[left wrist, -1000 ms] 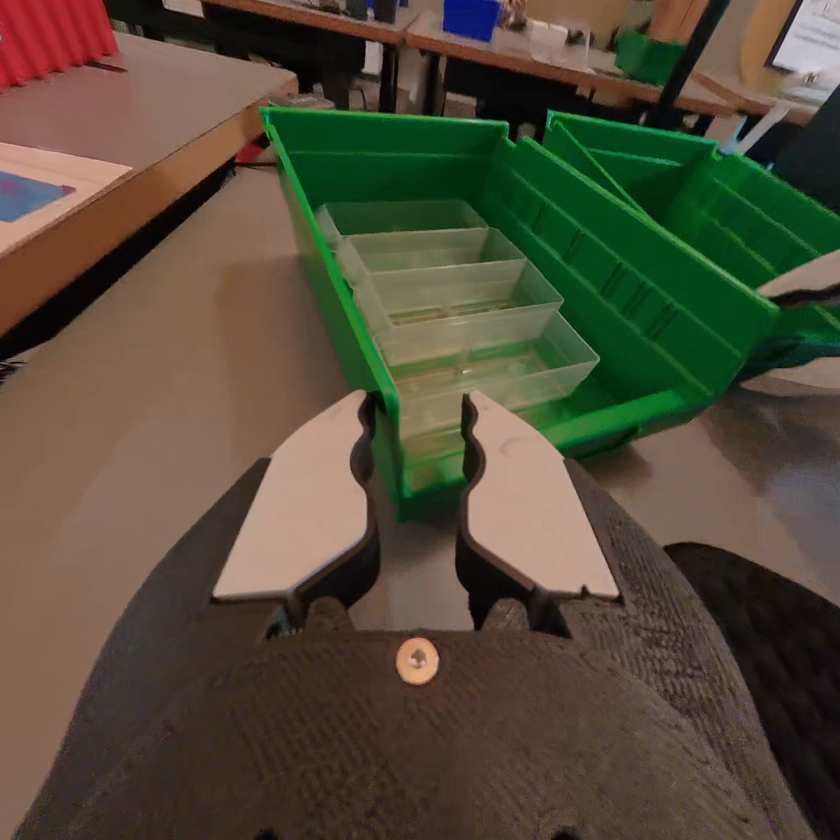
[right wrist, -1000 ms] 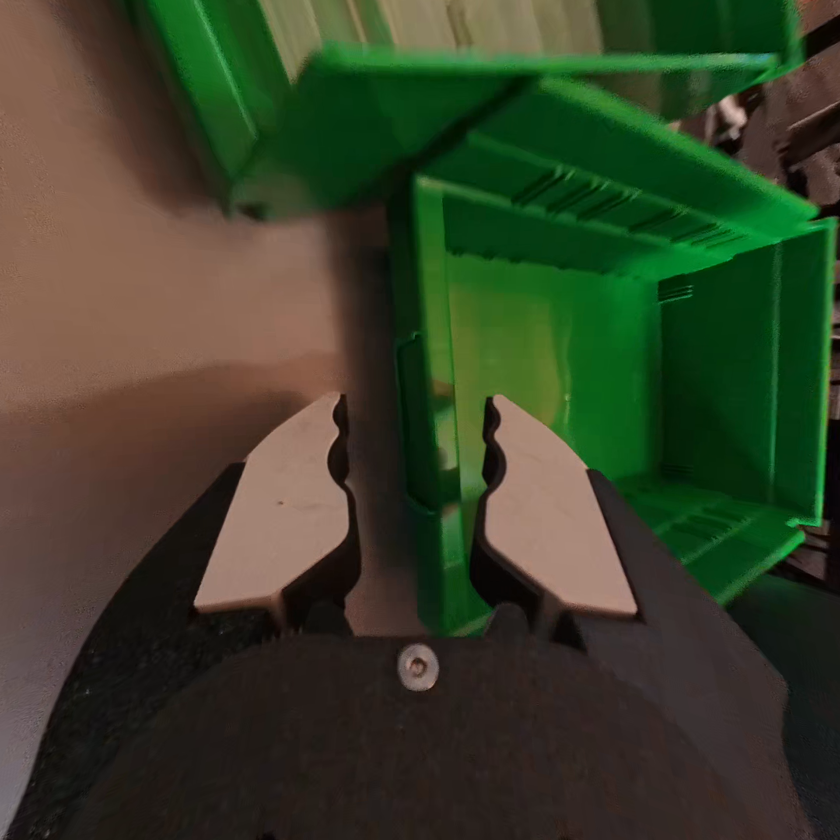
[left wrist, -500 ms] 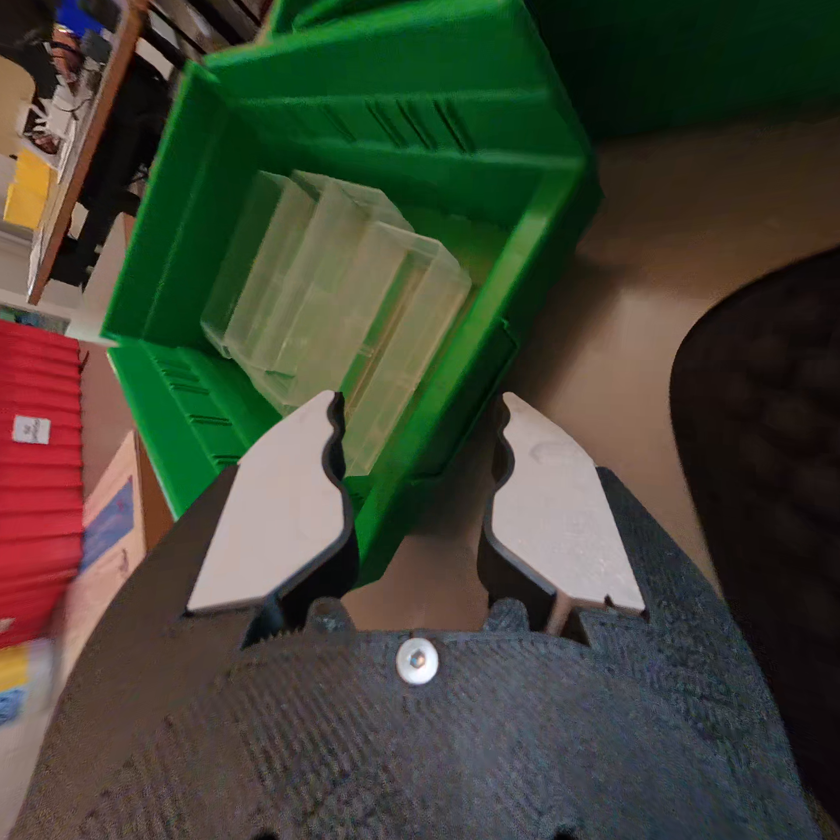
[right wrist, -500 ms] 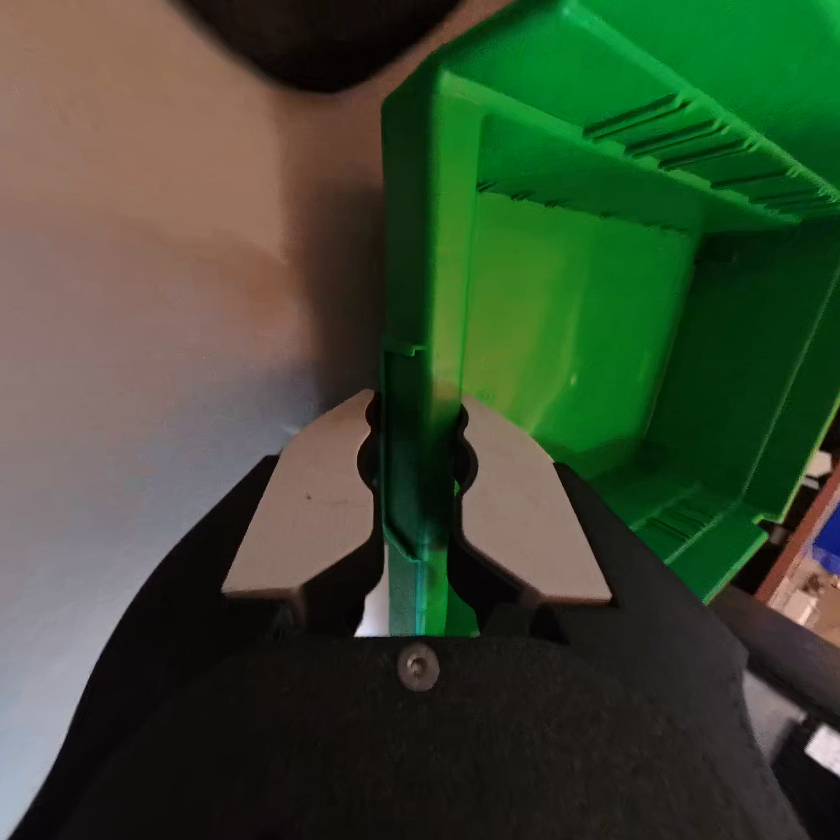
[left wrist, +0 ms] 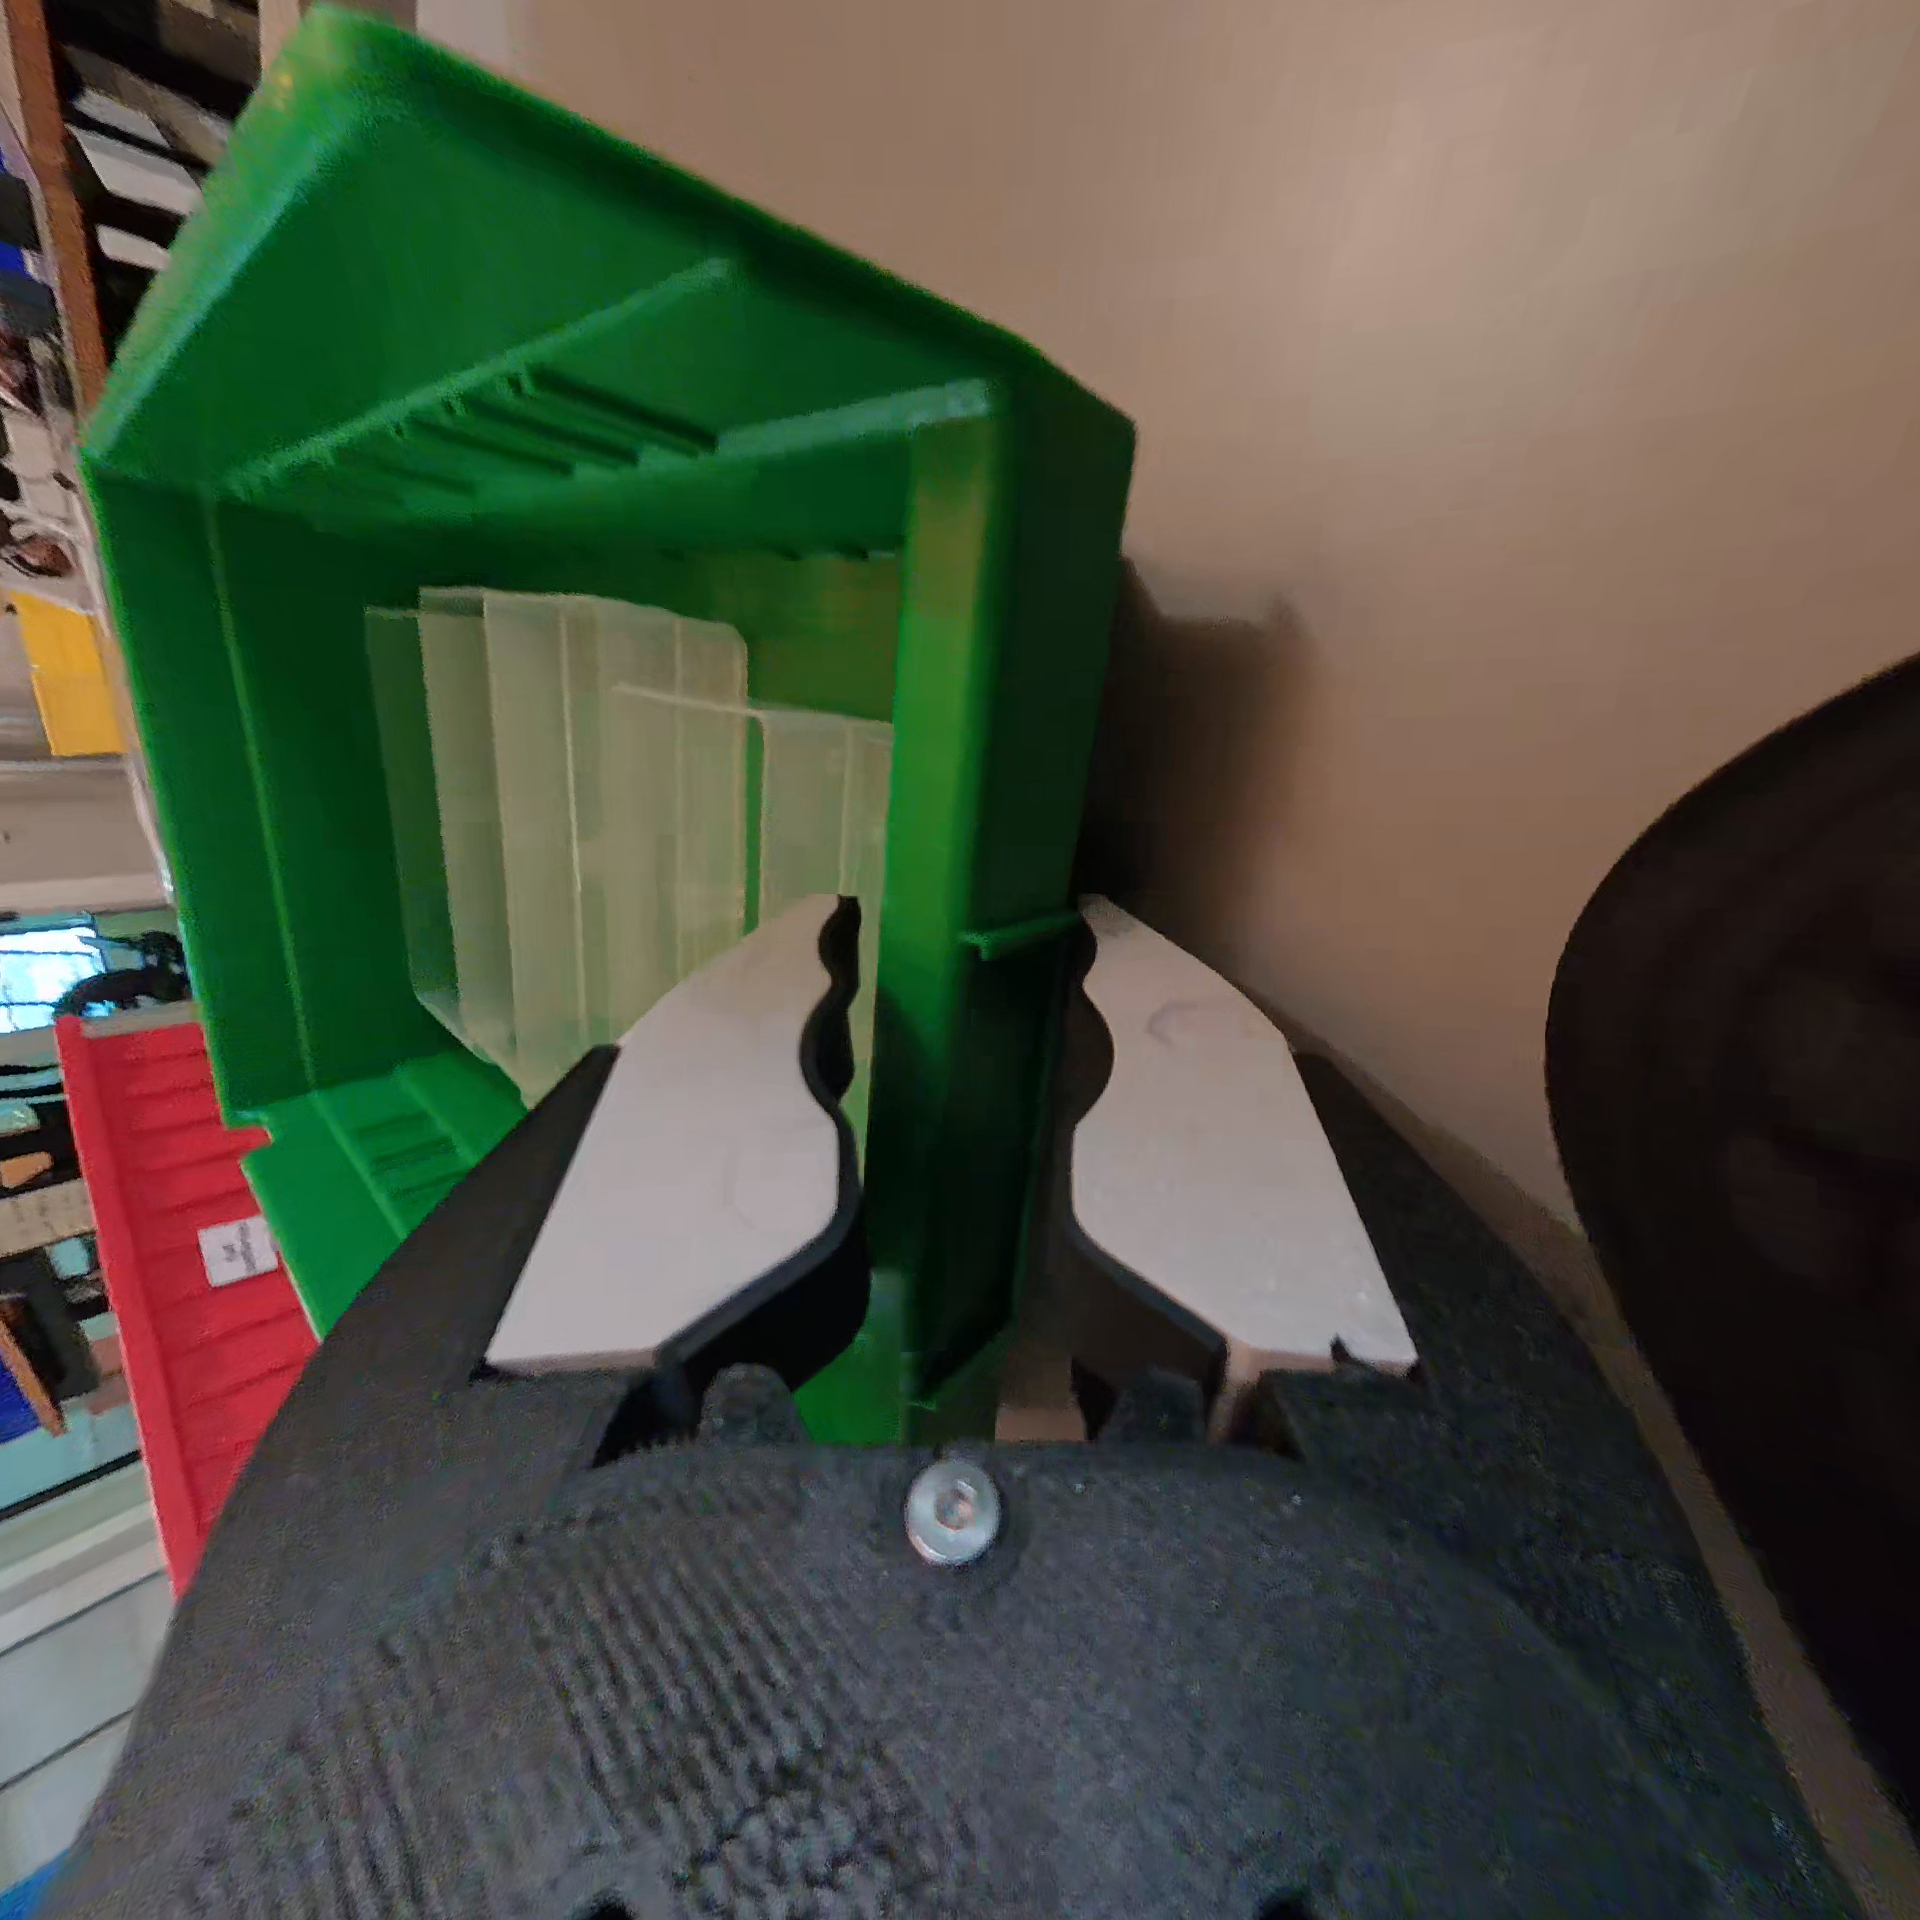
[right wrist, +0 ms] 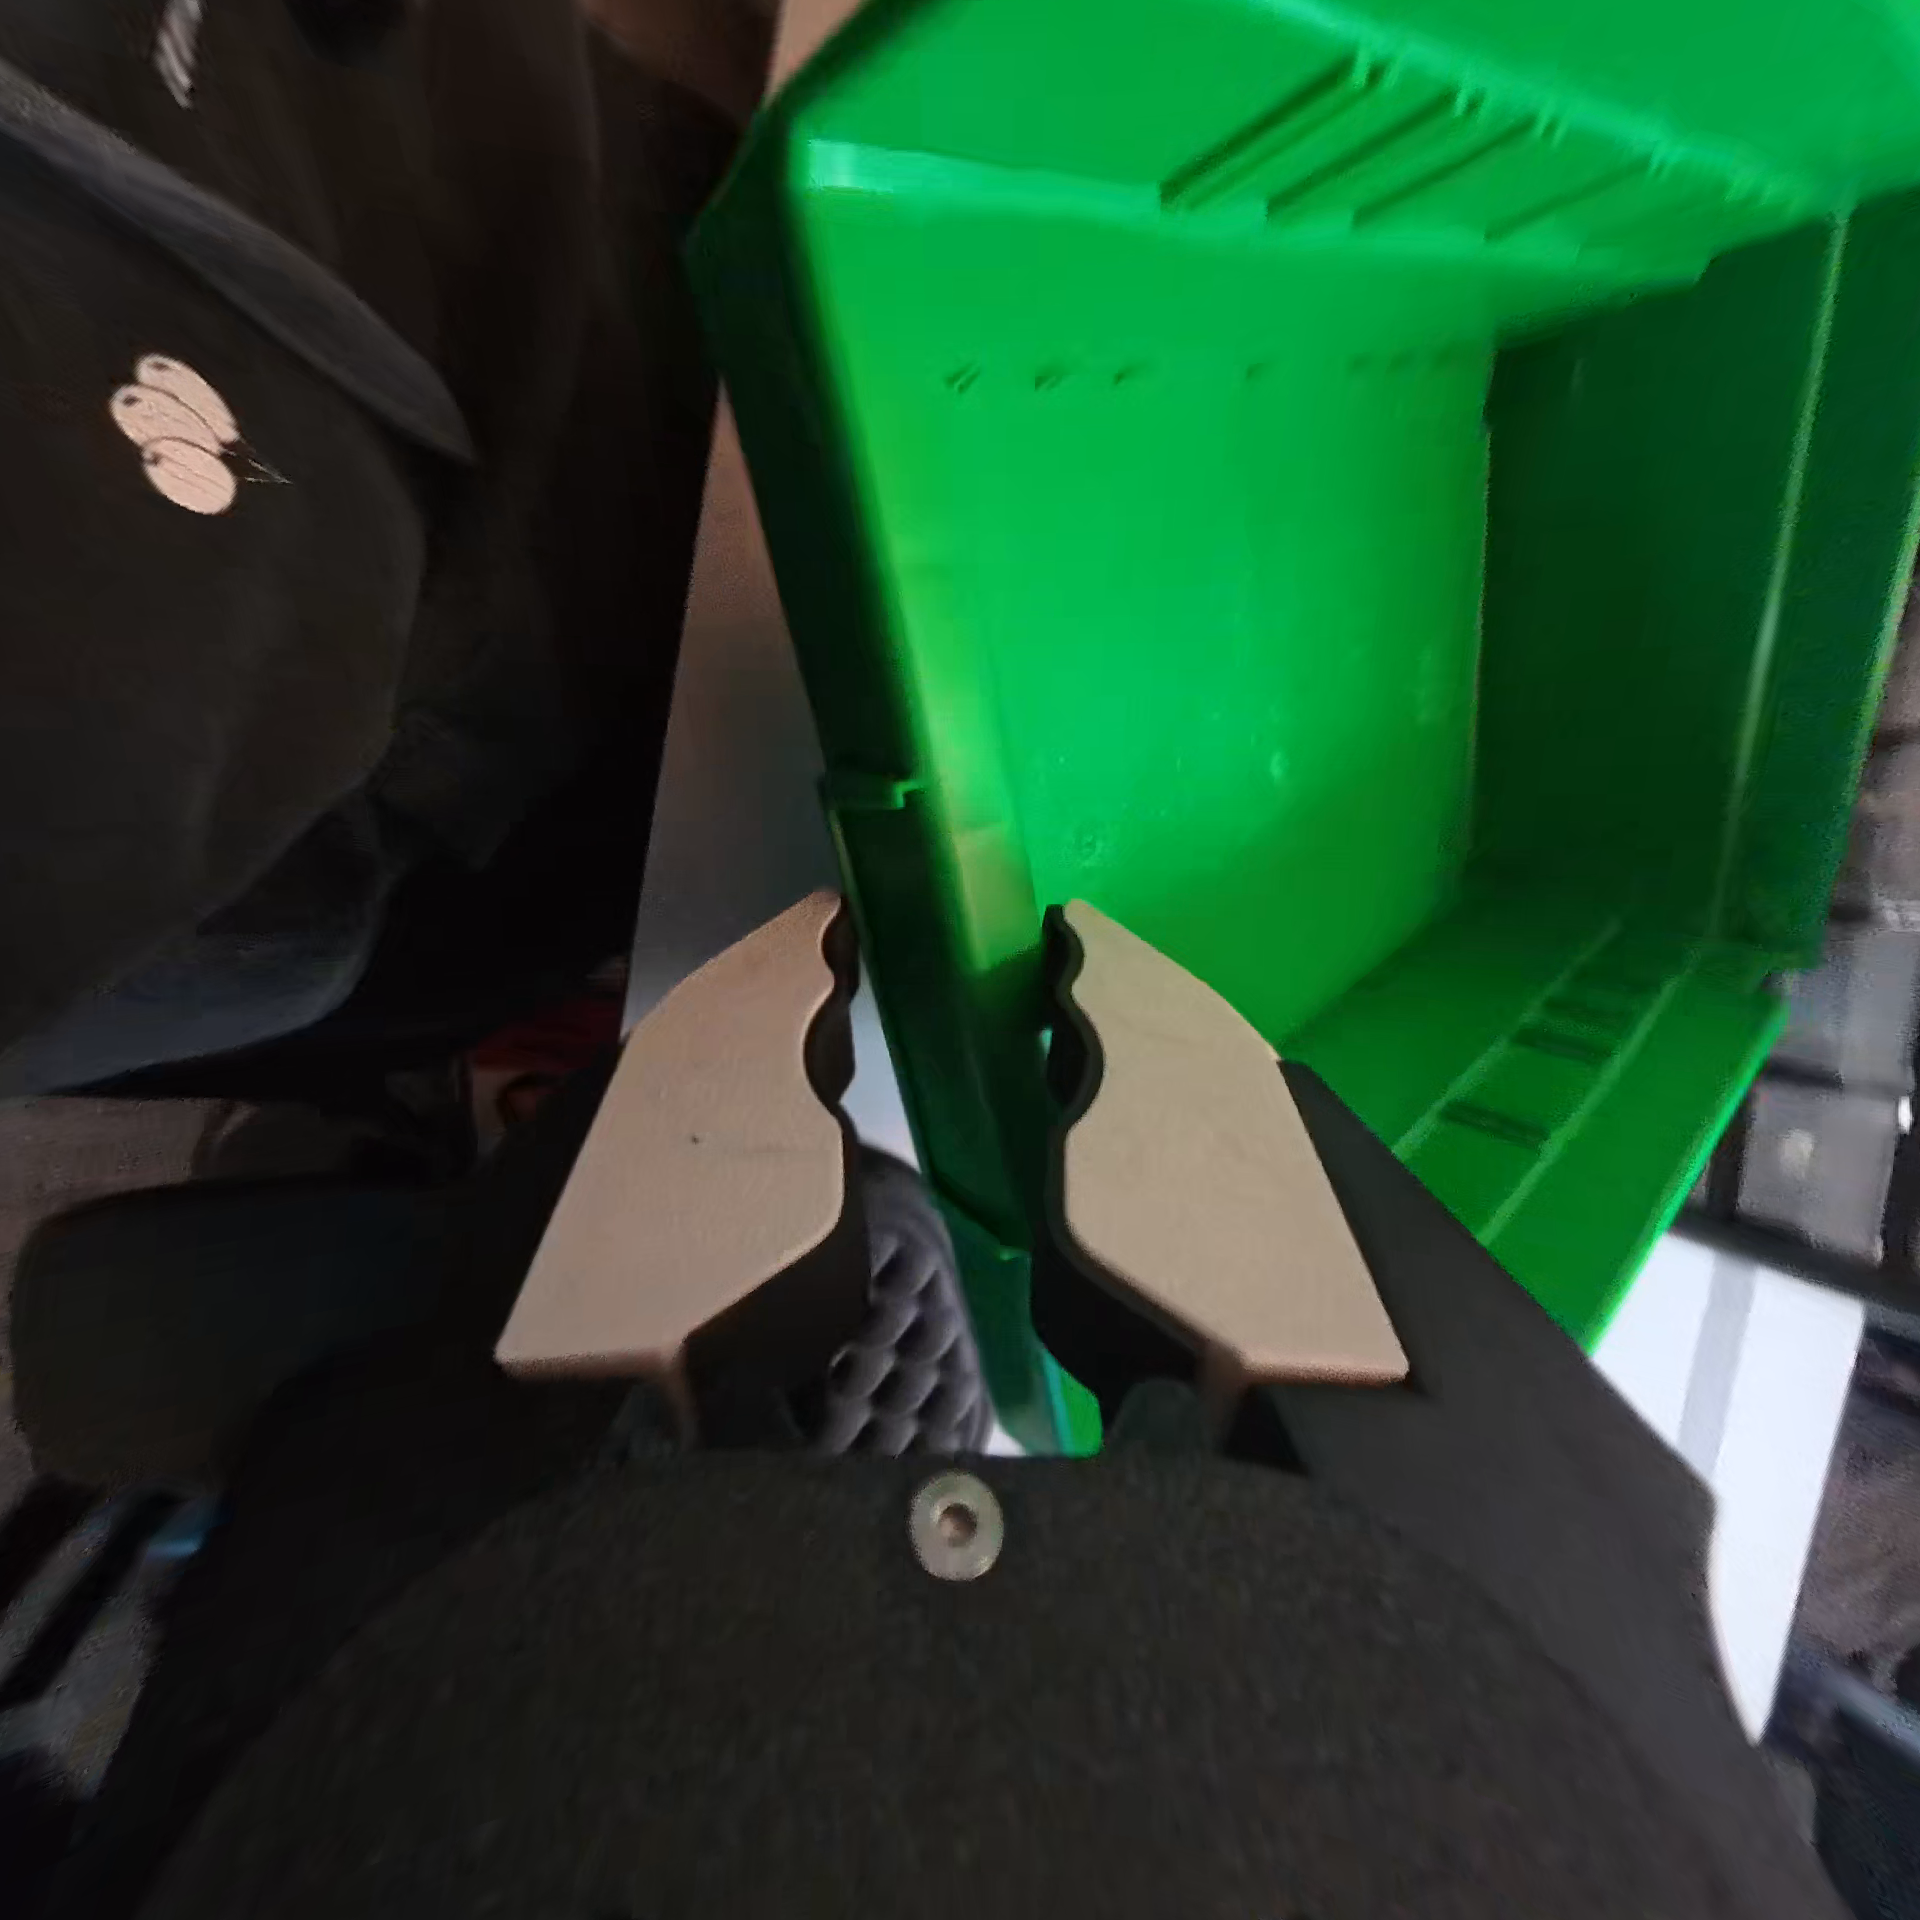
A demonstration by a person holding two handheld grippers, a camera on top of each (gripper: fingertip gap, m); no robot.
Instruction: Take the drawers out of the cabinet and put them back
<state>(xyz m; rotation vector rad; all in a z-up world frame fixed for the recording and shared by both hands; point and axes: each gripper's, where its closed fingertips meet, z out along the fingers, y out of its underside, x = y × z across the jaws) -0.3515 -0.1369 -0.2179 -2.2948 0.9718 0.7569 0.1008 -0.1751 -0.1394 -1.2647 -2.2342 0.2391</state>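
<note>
While ribbed green bin point(left wrist: 520, 416) holds clear trays point(left wrist: 582, 810) | left tongs point(left wrist: 966, 935) straddle wall

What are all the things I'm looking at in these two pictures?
Green bin with trays: one, green, left wrist view, its front wall between the left fingers.
Clear trays: several nested, count unclear, translucent, inside that bin.
Empty green bin: one, green, right wrist view, front wall gripped.
Tabletop: one, beige, beside the bin.
Red ribbed object: one, red, left edge.
Dark garment: one, black, upper left of right wrist view.
Left gripper: one, black with pale fingers, straddling the wall.
Right gripper: one, same colours, clamped.
</note>
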